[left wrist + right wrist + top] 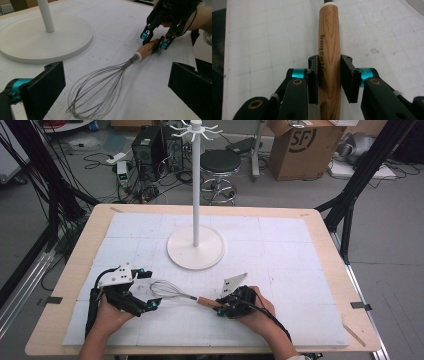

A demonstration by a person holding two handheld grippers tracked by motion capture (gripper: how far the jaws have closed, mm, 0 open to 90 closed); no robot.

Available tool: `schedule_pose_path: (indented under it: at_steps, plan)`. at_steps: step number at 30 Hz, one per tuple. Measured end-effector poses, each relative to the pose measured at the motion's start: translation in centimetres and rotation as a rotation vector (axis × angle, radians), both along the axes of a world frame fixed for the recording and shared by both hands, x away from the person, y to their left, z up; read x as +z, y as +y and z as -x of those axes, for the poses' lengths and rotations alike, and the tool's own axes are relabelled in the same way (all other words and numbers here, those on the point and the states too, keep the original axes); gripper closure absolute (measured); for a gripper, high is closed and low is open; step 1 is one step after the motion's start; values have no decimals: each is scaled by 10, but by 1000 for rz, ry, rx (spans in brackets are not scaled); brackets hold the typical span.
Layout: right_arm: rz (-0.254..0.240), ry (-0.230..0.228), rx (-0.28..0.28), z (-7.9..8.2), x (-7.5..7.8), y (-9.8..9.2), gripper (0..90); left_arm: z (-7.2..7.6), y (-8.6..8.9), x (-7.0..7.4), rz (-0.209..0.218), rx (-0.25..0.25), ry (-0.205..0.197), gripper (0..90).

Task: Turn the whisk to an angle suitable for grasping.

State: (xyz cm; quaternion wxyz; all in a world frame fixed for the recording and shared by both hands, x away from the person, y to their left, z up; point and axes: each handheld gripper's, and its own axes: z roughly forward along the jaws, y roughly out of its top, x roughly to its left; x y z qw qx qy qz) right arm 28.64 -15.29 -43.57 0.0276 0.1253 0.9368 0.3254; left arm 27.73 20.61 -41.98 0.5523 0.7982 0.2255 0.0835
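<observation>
From above, whisk [172,291] lying on the worktop [280,270] near the white stand [195,245], right gripper [220,308] clamped on its wooden handle, left gripper's camera, left gripper [115,87] fingers wide apart around the wire loops, right gripper's camera, fingers [313,80] pressed on the handle.

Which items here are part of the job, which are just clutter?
In play: whisk, clamped at its wooden handle by the right gripper; left gripper, open beside its wires.
Lying about: white hook stand, stool, cardboard box, computer tower.
</observation>
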Motion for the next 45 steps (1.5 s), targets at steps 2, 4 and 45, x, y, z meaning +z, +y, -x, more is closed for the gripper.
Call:
schedule_pose_path:
  at_steps: [2, 4, 45]
  plan:
    - [-3, -1, 6, -1, 0, 3, 699, 0, 0, 0, 1, 2, 1, 17]
    - [-1, -3, 11, -3, 0, 10, 698, 0, 0, 0, 3, 1, 0, 17]
    - [3, -51, 107, -12, 0, 67, 713, 4, -2, 9, 3, 3, -42, 17]
